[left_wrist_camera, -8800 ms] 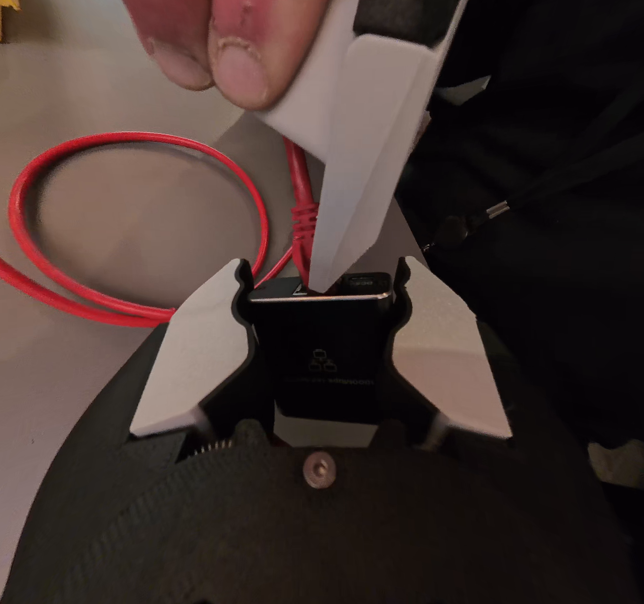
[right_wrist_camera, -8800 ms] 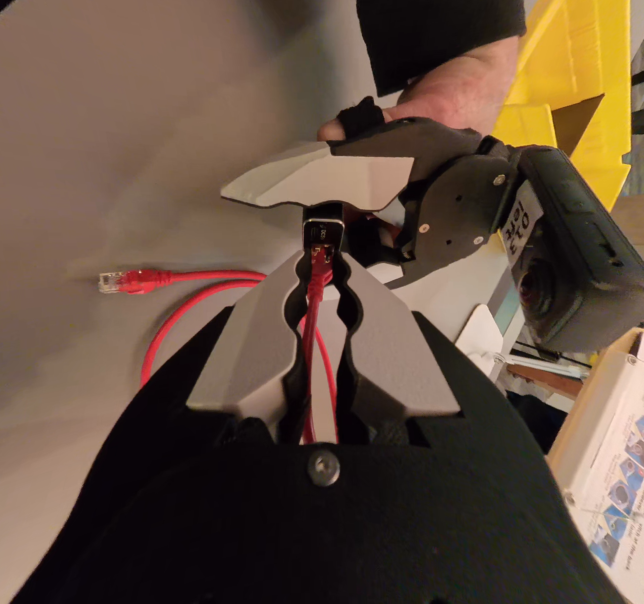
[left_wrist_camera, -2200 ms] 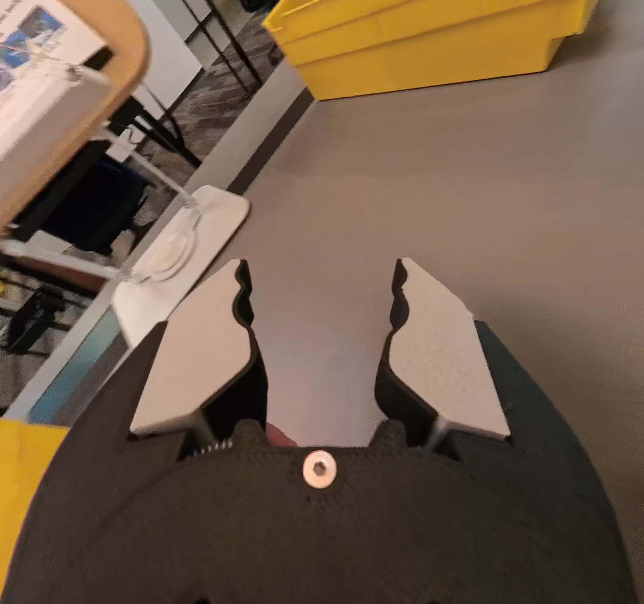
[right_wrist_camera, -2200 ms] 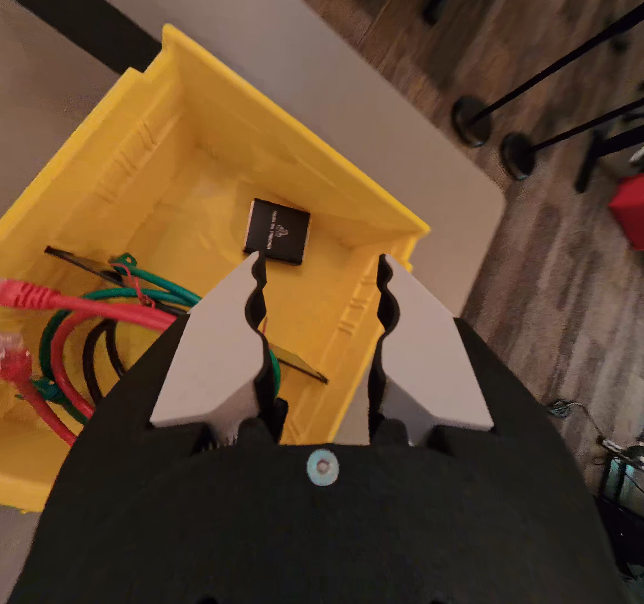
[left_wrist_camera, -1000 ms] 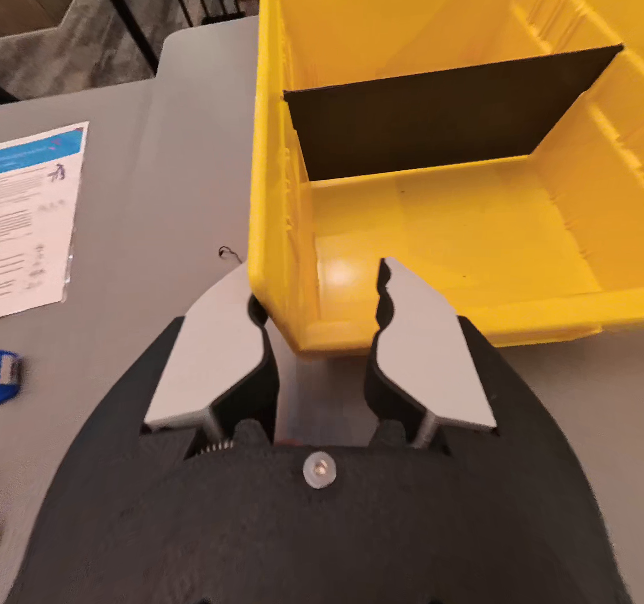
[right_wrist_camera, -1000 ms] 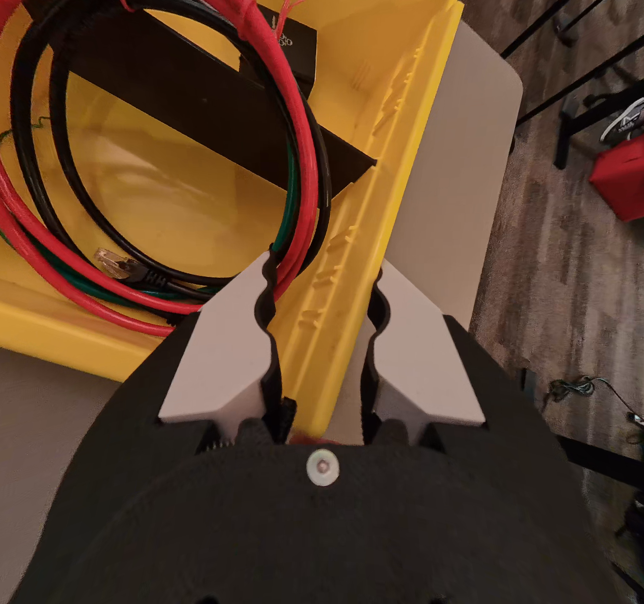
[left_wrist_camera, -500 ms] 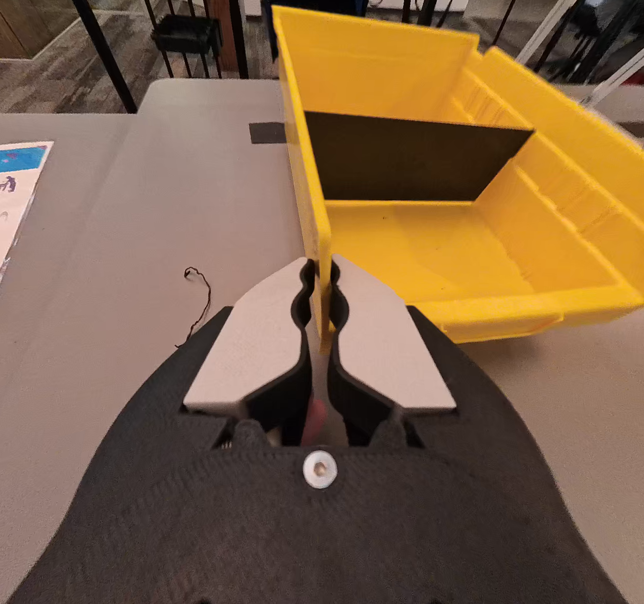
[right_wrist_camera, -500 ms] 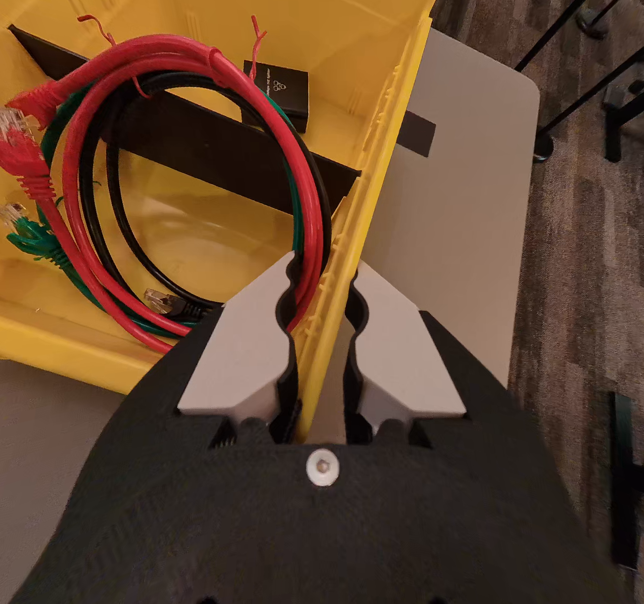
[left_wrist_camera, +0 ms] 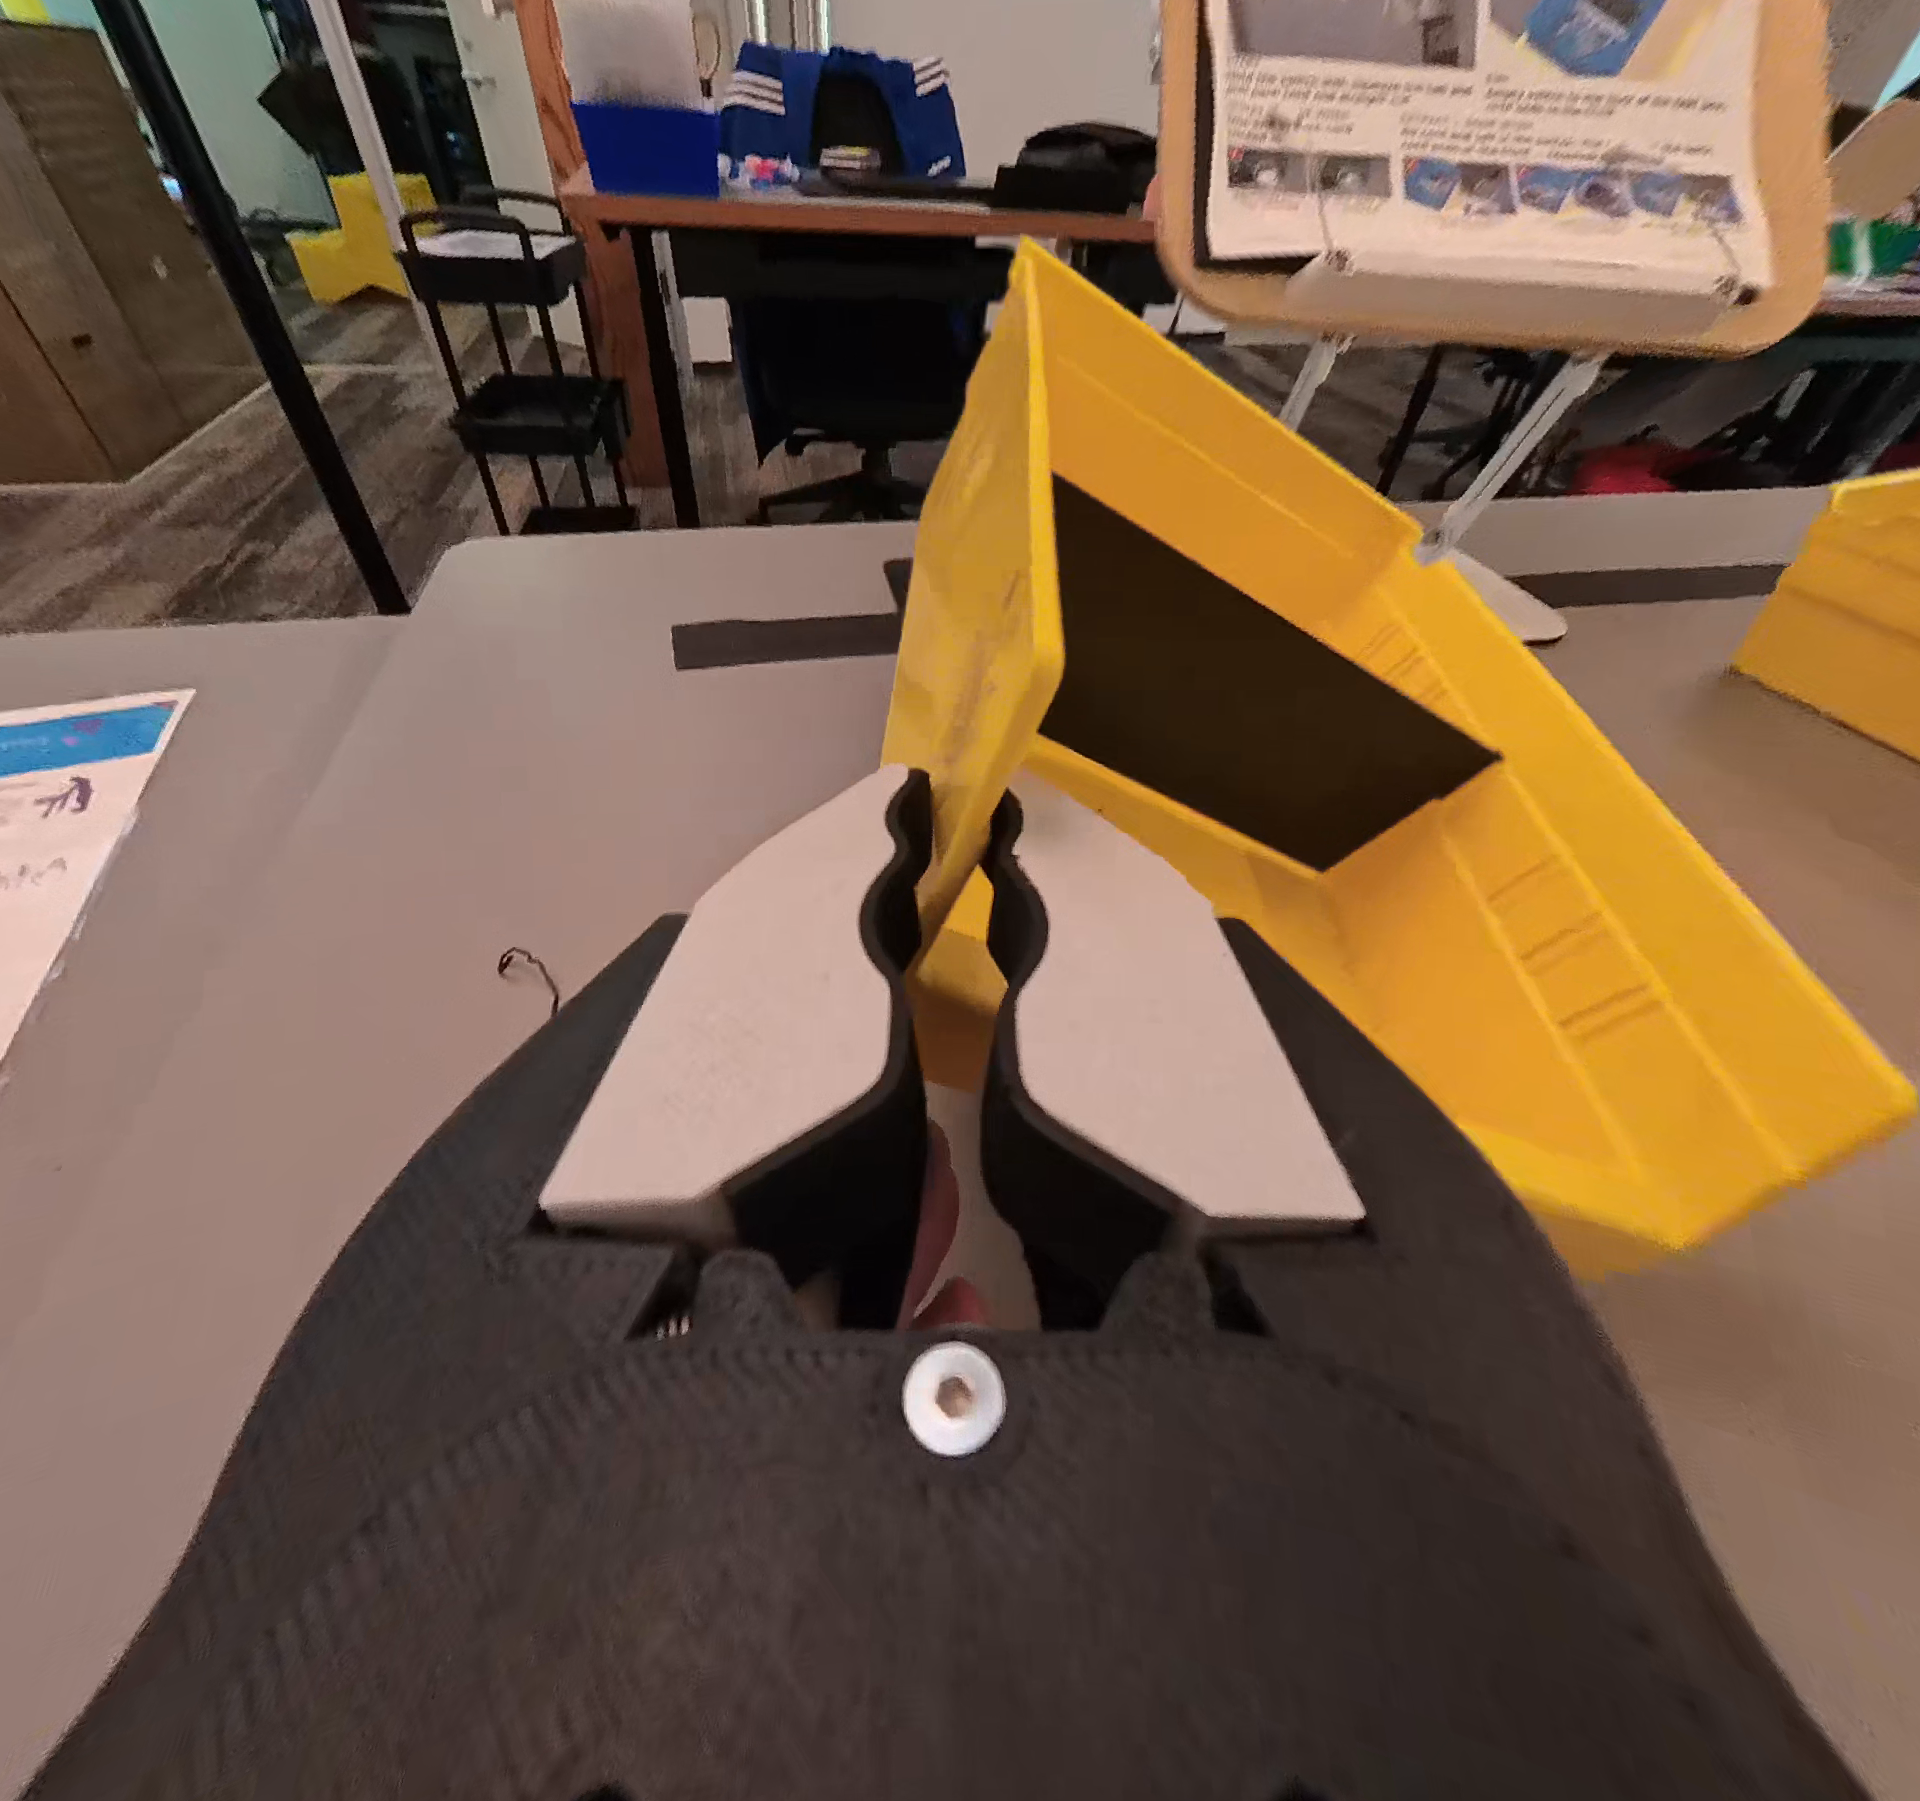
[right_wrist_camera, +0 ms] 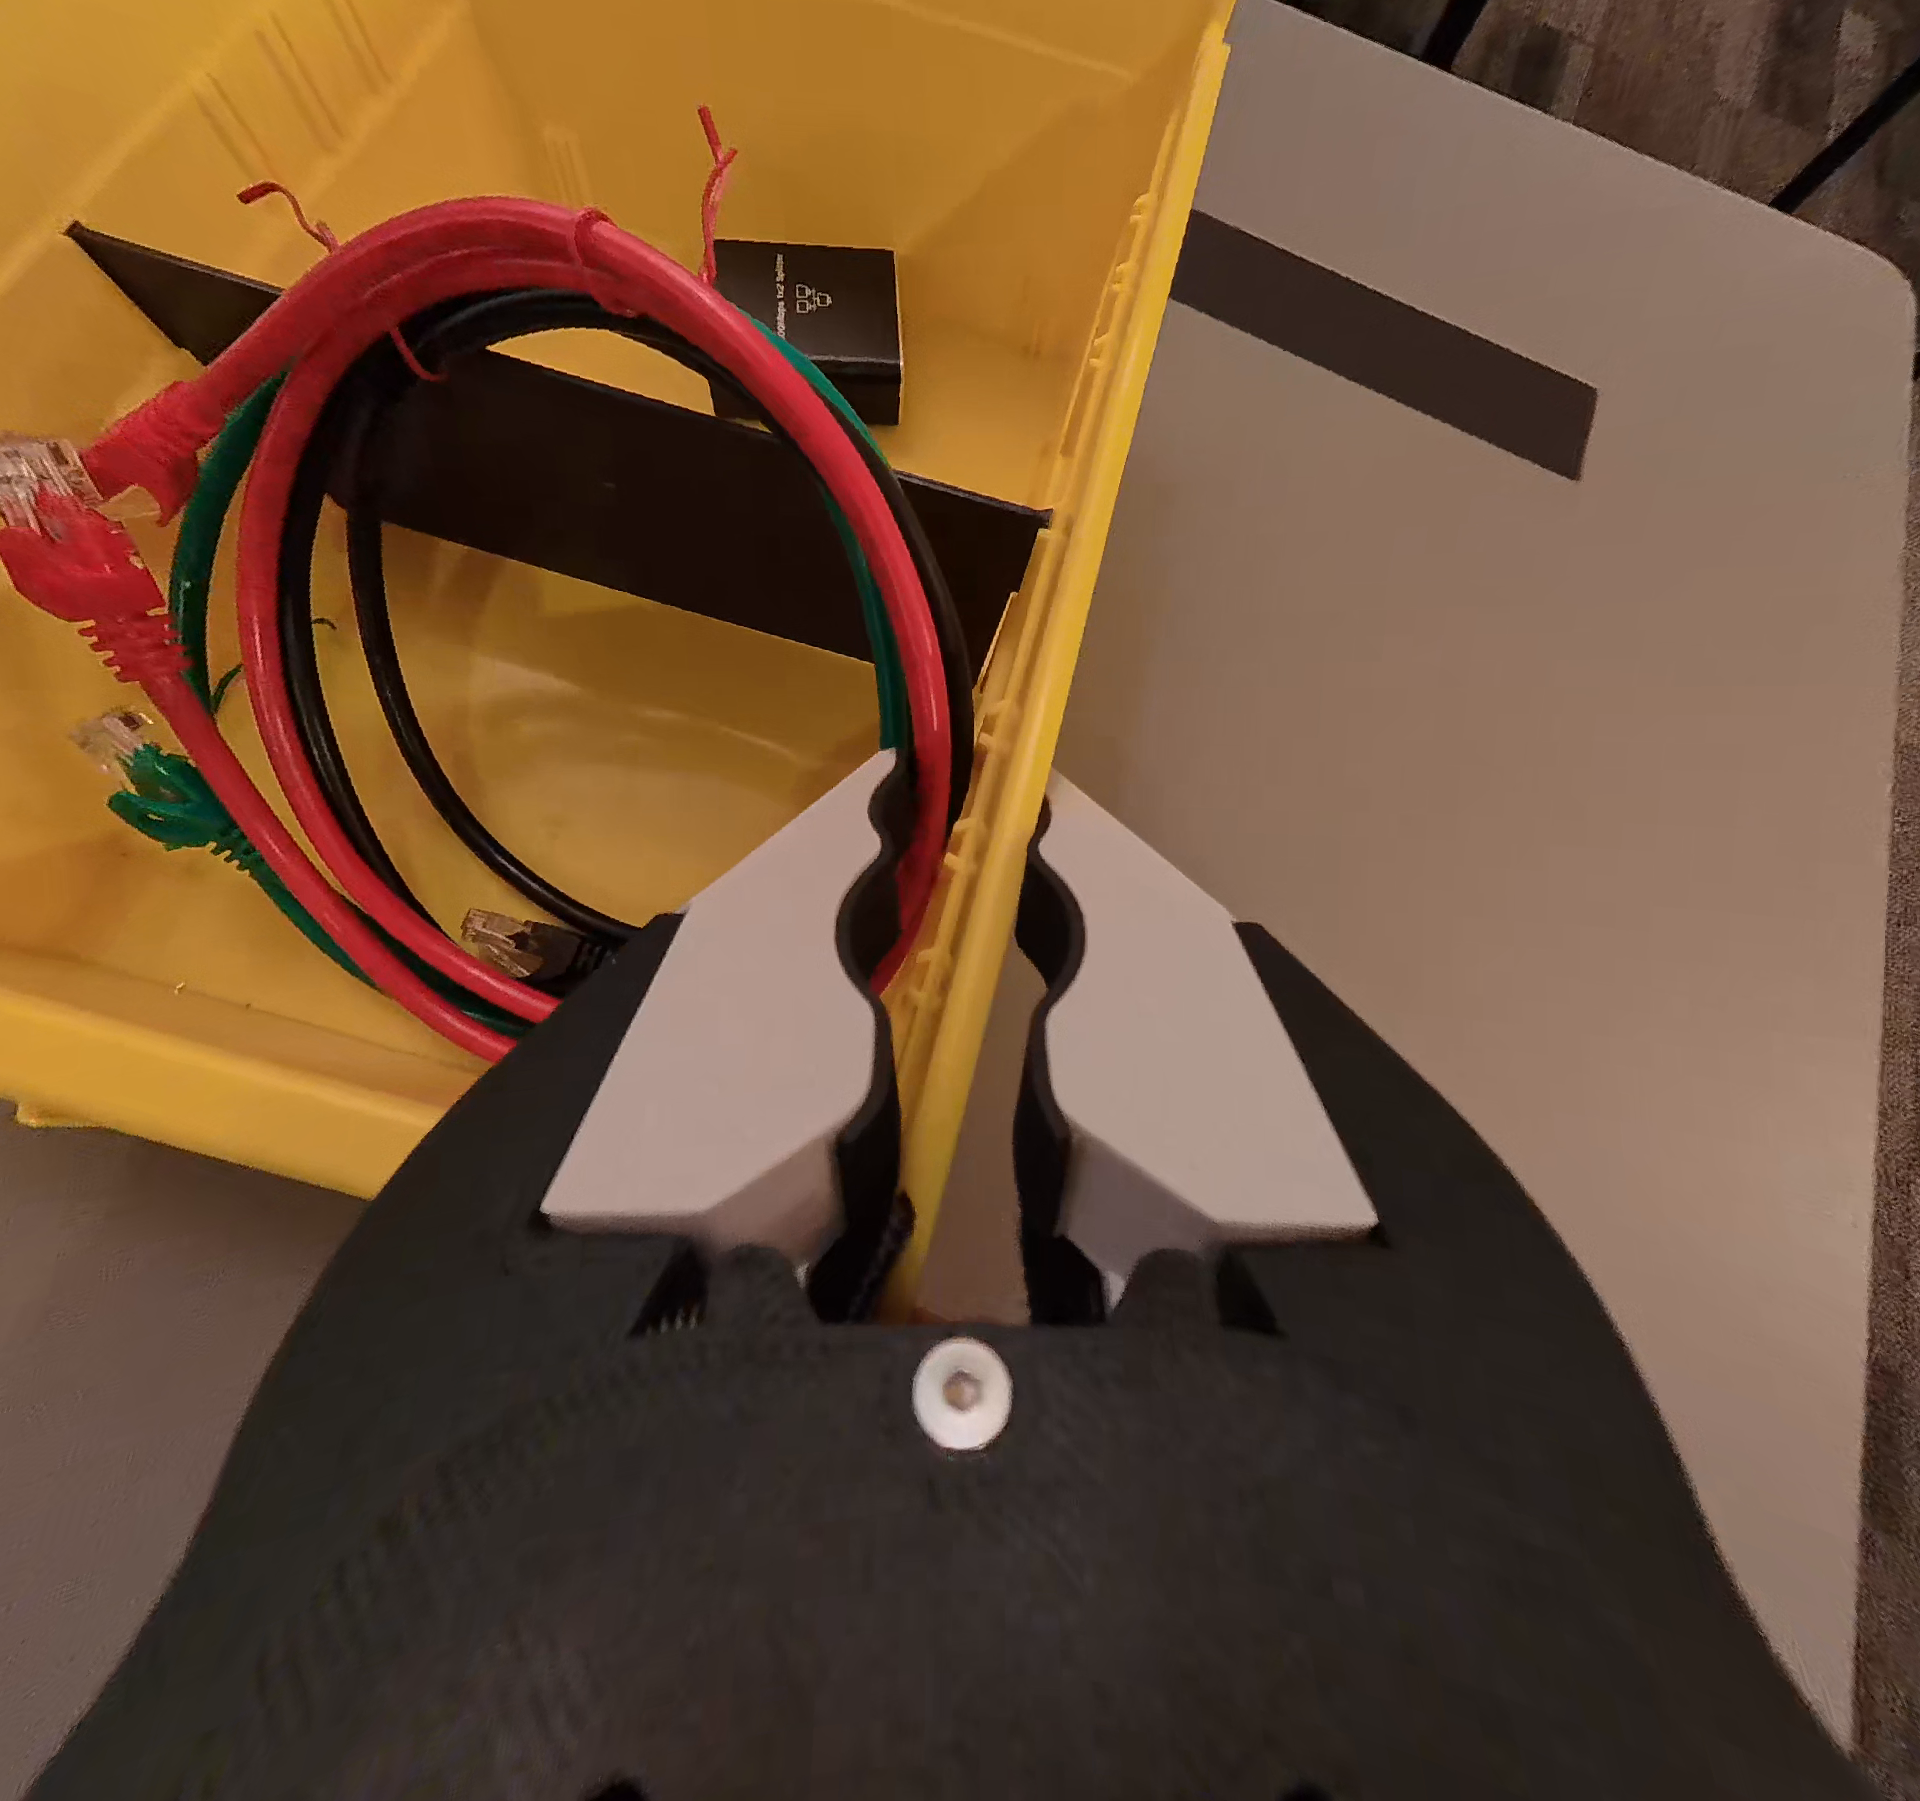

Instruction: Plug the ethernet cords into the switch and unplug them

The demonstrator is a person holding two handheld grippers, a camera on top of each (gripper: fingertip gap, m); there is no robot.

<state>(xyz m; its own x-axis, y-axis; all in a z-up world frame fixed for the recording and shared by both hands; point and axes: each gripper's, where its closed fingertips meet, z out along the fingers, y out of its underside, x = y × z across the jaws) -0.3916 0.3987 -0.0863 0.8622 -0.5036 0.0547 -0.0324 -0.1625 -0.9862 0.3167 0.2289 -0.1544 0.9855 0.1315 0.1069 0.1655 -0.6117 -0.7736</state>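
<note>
In the right wrist view, my right gripper (right_wrist_camera: pixel 966 785) is shut on the right side wall of a yellow bin (right_wrist_camera: pixel 1132 380). Coiled red (right_wrist_camera: pixel 582 245), green (right_wrist_camera: pixel 187 806) and black (right_wrist_camera: pixel 416 775) ethernet cords lie in its near compartment. The black switch (right_wrist_camera: pixel 821 317) lies behind the black divider (right_wrist_camera: pixel 644 504). In the left wrist view, my left gripper (left_wrist_camera: pixel 956 795) is shut on the left wall of a second, empty yellow bin (left_wrist_camera: pixel 977 629). That bin has a black divider (left_wrist_camera: pixel 1226 702) and is tilted up off the grey table.
A printed sheet (left_wrist_camera: pixel 52 816) lies at the table's left. A black tape strip (left_wrist_camera: pixel 779 639) marks the far side. A clipboard on a stand (left_wrist_camera: pixel 1486 89) hangs over the back right. Another yellow bin (left_wrist_camera: pixel 1849 650) sits at the right. The table edge (right_wrist_camera: pixel 1870 816) is close on the right. About 75 cm separates my left fingertips from my right.
Earlier I held the switch and the plugged red cord; both now lie in the bin. Within the last second both grippers closed on bin walls, and the left bin has tilted up.
</note>
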